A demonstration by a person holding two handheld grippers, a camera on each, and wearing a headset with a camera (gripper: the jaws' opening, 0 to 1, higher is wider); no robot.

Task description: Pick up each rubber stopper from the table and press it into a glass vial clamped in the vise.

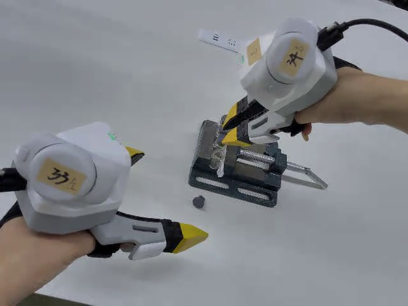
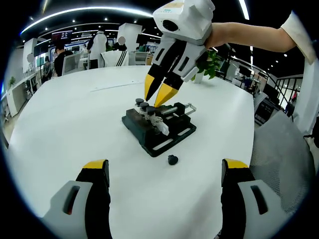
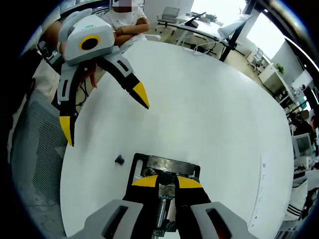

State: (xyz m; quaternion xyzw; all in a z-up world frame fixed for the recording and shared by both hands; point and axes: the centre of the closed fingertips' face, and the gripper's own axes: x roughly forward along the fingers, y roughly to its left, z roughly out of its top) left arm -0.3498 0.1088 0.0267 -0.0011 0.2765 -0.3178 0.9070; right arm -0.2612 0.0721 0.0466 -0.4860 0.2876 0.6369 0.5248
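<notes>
At the left, the left gripper (image 1: 171,194), white with yellow-tipped black jaws, hovers low over the plain white table (image 1: 95,64) with its jaws spread wide and nothing between them. Just to the right of it, one small dark grey rubber stopper (image 1: 199,203) lies loose on the table, near the front edge of the dark metal vise (image 1: 255,182). In the vise stand the small clear glass vials (image 2: 144,107); in the left gripper view some of them seem to carry dark stoppers already. Above them is the right gripper (image 1: 231,131), tips pointing down at the vials and drawn close together. I cannot tell whether they pinch a stopper. I judge the task well advanced: at least the loose stopper is not yet picked up and pressed in.
</notes>
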